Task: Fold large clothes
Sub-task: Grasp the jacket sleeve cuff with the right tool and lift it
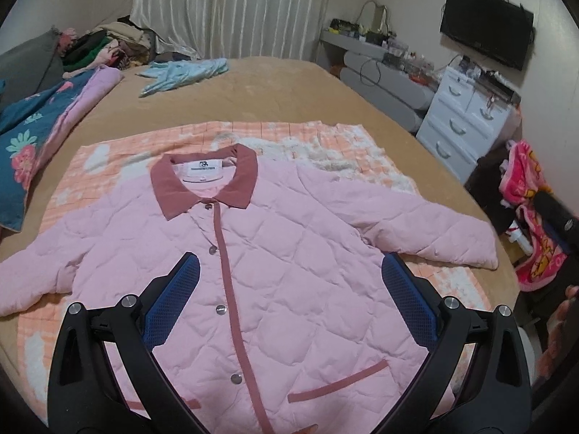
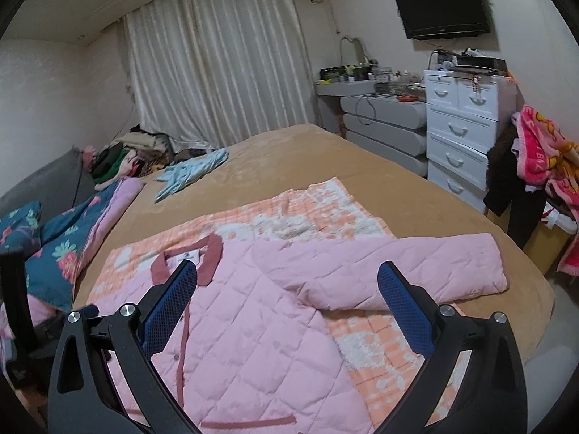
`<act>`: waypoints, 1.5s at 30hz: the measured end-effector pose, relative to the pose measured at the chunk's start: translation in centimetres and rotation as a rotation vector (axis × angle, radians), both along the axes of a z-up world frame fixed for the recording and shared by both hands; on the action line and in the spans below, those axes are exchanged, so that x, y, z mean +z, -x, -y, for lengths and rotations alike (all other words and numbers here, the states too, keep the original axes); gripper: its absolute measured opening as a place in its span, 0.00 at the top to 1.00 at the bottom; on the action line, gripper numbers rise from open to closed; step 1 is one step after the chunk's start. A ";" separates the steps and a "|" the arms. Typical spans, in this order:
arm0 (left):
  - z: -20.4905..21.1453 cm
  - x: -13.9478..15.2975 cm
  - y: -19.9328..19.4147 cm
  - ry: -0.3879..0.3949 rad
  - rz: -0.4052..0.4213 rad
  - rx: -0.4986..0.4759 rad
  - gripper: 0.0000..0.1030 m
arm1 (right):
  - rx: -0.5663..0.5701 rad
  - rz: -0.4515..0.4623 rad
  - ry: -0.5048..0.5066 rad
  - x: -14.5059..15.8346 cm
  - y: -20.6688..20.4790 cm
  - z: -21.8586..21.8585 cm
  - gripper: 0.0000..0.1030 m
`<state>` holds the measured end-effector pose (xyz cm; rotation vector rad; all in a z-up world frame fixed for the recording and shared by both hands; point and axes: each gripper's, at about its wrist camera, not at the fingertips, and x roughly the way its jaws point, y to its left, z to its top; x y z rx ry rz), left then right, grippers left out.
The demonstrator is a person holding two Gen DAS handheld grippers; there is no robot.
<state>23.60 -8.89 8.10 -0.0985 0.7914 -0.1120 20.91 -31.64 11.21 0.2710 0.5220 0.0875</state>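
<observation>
Pink quilted jacket [image 1: 275, 253] lies face up, buttoned, sleeves spread, on an orange checked blanket [image 1: 325, 137] over the tan bed [image 1: 275, 83]. My left gripper [image 1: 289, 278] hangs above its front, fingers wide apart, holding nothing; my right gripper [image 2: 287, 285] hovers likewise spread over its right sleeve [image 2: 416, 267].

A pink quilted jacket [image 1: 275, 264] lies face up and buttoned on an orange checked blanket [image 1: 119, 155], both sleeves spread out — collar toward the far end of the bed [image 1: 275, 90]. The left gripper [image 1: 289, 282] hovers over the jacket's lower front, its blue-padded fingers [image 1: 173, 300] wide apart and holding nothing. A light blue garment [image 1: 184, 72] lies farther up the bed.
</observation>
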 end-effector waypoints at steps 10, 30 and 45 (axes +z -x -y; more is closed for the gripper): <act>1.5 -0.9 -3.5 -0.033 -0.027 0.033 0.08 | -0.088 0.014 0.009 0.7 -3.1 2.2 0.04; 4.0 -3.4 -9.4 -0.002 -0.054 -0.007 0.08 | -0.204 -0.066 0.056 -4.3 -9.2 5.7 0.04; 7.8 -7.3 -11.9 -0.034 -0.100 -0.047 0.08 | -0.407 -0.192 -0.045 -10.9 -11.2 13.6 0.04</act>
